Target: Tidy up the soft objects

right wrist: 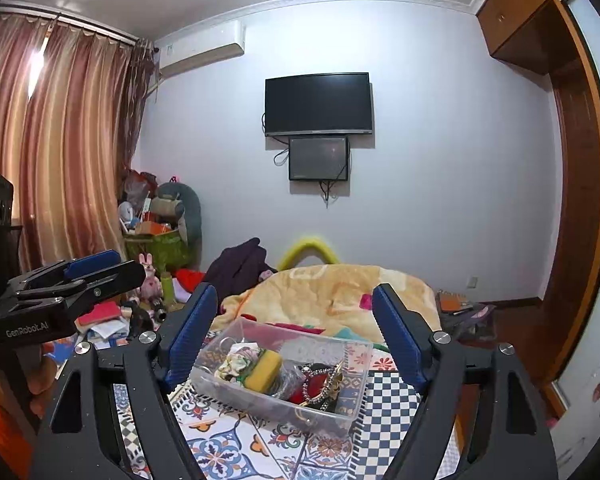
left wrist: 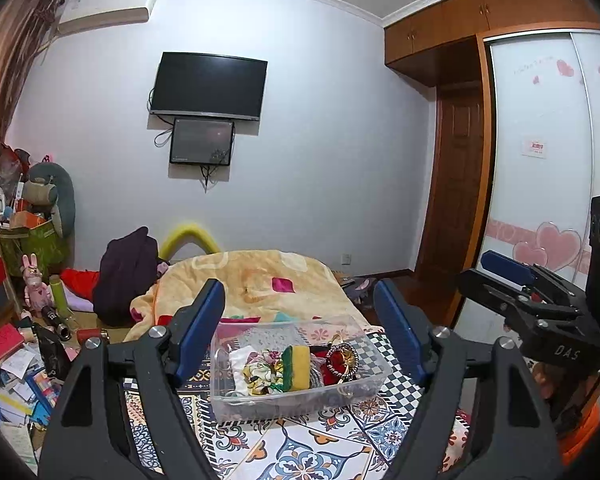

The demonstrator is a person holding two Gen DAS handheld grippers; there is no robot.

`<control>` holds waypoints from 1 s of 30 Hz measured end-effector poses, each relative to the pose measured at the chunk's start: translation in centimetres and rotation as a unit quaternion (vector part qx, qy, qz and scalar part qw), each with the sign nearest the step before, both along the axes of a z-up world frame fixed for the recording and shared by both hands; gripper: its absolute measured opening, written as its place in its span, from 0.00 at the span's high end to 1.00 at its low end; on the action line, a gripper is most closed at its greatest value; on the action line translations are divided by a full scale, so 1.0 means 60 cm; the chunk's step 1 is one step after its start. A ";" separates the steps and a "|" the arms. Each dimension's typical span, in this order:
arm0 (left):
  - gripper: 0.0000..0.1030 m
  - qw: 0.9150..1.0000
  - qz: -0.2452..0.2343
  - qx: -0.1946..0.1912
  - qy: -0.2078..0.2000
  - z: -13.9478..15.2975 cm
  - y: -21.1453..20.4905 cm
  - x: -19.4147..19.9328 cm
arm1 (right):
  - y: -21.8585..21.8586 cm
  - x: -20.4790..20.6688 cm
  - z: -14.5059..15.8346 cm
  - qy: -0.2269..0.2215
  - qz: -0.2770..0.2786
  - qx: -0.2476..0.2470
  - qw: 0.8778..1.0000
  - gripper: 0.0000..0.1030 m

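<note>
A clear plastic box [left wrist: 260, 406] [right wrist: 260, 400] rests on the patterned bedcover. Inside it lie a floral cloth [left wrist: 256, 372] [right wrist: 236, 360], a yellow-and-green sponge [left wrist: 298, 368] [right wrist: 265, 370] and a red beaded item [left wrist: 340, 364] [right wrist: 320, 384]. My left gripper [left wrist: 298, 286] hovers above and in front of the box, open, with nothing between its blue pads. My right gripper [right wrist: 295, 289] is likewise raised over the box, open and empty. Each gripper's blue pad shows at the edge of the other's view, the right pad [left wrist: 504, 266] and the left pad [right wrist: 92, 264].
A beige blanket [left wrist: 260, 276] is bunched beyond the box, with a dark garment [left wrist: 126, 272] to its left. Books, papers and toys clutter the floor [left wrist: 16, 360] at the left below a grey plush [left wrist: 48, 196]. A wardrobe [left wrist: 540, 160] stands at the right.
</note>
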State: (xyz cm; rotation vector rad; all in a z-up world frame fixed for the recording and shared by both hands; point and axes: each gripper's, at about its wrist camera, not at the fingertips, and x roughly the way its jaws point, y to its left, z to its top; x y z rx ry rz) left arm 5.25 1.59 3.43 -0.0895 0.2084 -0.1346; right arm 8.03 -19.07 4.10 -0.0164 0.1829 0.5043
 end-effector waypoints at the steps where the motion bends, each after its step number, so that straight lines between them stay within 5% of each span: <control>1: 0.18 1.000 0.001 0.000 -0.002 -0.002 0.004 0.001 | 0.000 -0.001 0.000 0.001 -0.003 0.001 1.000 0.19; 8: 0.06 1.000 0.009 -0.001 -0.010 -0.004 0.004 -0.011 | -0.004 -0.005 -0.004 0.001 -0.006 0.013 1.000 0.00; 30: 0.02 1.000 0.011 0.016 -0.013 -0.010 -0.010 -0.019 | -0.017 -0.015 -0.010 0.004 -0.007 0.014 1.000 0.00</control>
